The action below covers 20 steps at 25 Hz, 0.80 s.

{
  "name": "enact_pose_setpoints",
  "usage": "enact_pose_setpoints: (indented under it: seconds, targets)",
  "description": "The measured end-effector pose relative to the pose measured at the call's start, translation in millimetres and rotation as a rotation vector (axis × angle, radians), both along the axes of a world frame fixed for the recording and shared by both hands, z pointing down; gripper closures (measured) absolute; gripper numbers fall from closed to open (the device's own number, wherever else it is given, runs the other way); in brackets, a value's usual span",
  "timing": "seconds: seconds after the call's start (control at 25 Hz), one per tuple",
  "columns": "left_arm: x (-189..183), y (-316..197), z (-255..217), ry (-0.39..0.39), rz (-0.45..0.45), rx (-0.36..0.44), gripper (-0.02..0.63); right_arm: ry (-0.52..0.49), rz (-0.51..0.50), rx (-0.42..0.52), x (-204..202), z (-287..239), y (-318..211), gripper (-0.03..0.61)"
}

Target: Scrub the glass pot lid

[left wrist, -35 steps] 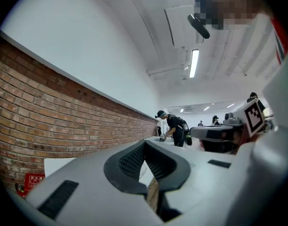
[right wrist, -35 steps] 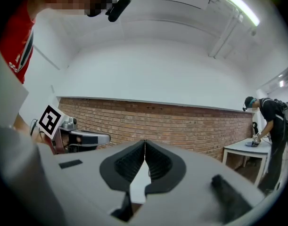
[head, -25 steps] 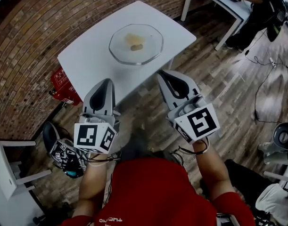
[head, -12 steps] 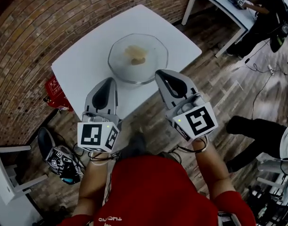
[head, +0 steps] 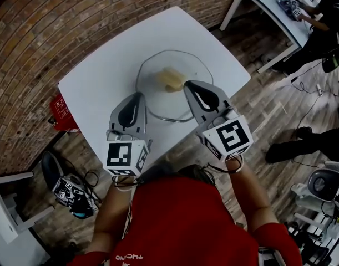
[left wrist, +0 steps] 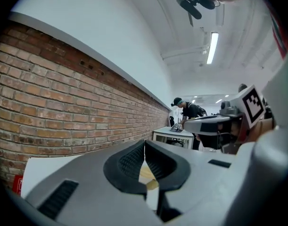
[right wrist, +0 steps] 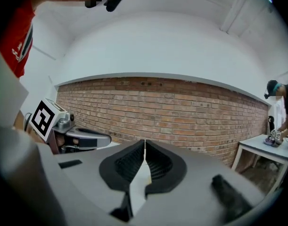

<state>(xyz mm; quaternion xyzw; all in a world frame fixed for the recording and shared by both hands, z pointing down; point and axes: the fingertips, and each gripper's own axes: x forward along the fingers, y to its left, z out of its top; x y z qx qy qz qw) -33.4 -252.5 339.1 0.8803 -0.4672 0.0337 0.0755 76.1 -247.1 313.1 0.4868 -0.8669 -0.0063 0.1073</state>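
Observation:
The glass pot lid [head: 158, 101] lies flat on a white table [head: 97, 87]. A yellow sponge [head: 172, 78] rests at the lid's middle. In the head view my left gripper [head: 138, 95] is shut and empty, its tip at the lid's near left rim. My right gripper [head: 187, 84] is also shut and empty, its tip over the lid just right of the sponge. In the left gripper view the left gripper [left wrist: 144, 145] has its jaws together, and a bit of the yellow sponge [left wrist: 146, 173] shows below them. The right gripper [right wrist: 144, 144] in its own view holds nothing.
A brick wall [head: 41, 32] runs behind the table. On the floor to its left lies a red object [head: 58, 112]. Black gear [head: 69, 193] and a white chair [head: 8, 209] stand at the lower left. A person works at a second white table [head: 274, 7] at the upper right.
Both grippers have moved forward from the table's near edge to over the lid's near rim, side by side. Both stayed shut. The lid and sponge have not shifted on the table.

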Motion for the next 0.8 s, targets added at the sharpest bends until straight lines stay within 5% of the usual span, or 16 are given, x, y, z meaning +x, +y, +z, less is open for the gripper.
enact_pose_setpoints:
  seconds: [0.8]
  targets:
    - [-18.2, -59.6, 98.2, 0.009, -0.237, -0.362, 0.589, 0.181, -0.112, -0.349, 6.7, 122.1, -95.1, 0.545]
